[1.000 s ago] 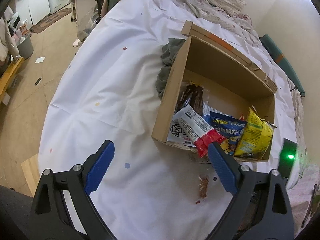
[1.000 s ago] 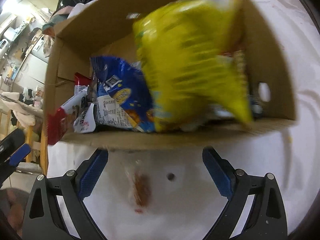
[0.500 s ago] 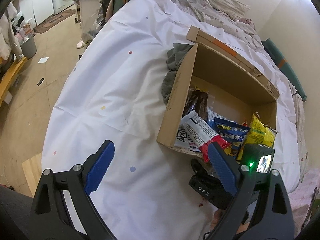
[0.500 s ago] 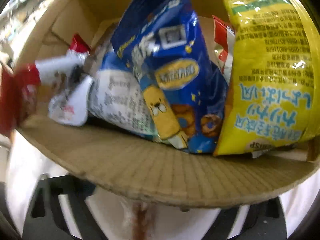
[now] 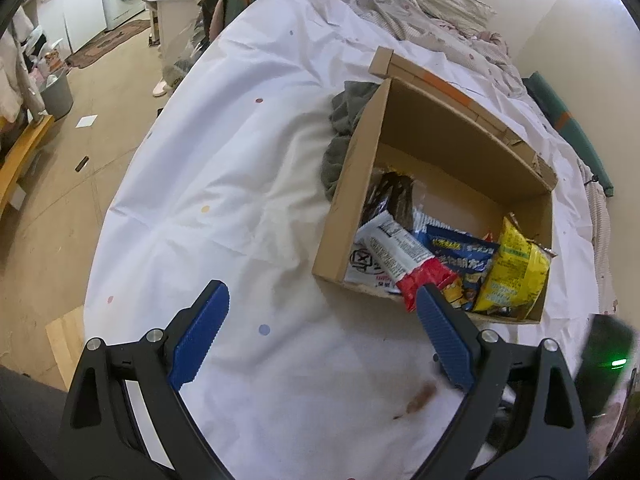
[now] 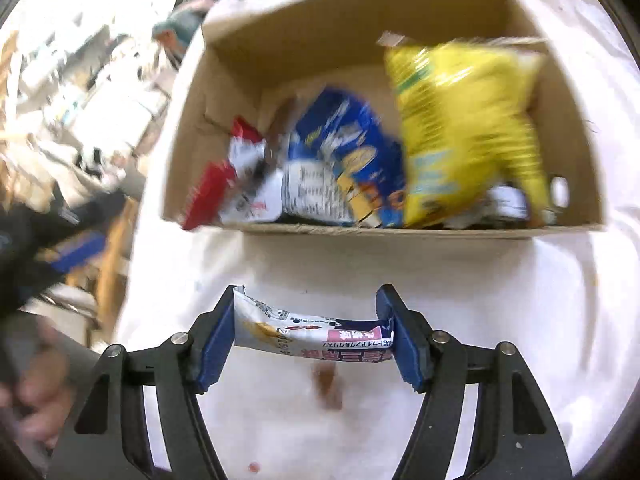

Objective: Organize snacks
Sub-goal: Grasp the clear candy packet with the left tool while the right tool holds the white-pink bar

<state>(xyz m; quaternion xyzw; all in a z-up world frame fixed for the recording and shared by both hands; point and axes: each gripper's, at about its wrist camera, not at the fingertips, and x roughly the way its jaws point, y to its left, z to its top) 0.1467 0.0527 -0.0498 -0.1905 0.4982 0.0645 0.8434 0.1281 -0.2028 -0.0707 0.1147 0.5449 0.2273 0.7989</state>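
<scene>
**End-to-end pinch on a floppy packet, this could slip**

So the right gripper point(image 6: 310, 332) has its jaws just closed in on a small white packet point(image 6: 312, 338), pads pressing on its two short ends. The packet spans the gap crosswise and already sags a bit in the middle. That's the worry: it's a soft wrapper, squeezed lengthwise, so it can buckle and pop out, or slide off one pad if the hand swings fast. The view is blurry, so I'd guess the hand is moving quick.

Just past it sits the box point(image 6: 400, 232) on the white sheet point(image 6: 520, 300), with a yellow bag point(image 6: 468, 132), blue bag point(image 6: 352, 160) and a red-and-white bar point(image 6: 224, 184) piled against the near wall. The bar pokes over the rim, so dropping the packet low could knock it out, or the packet could catch the wall and land back on the sheet.

There's also a brownish smear point(image 6: 326, 384) on the sheet under the gripper; can't tell what it is.

The left gripper point(image 5: 320, 320) hangs wide open with nothing in it, near the box corner, so it could get in the way.
</scene>
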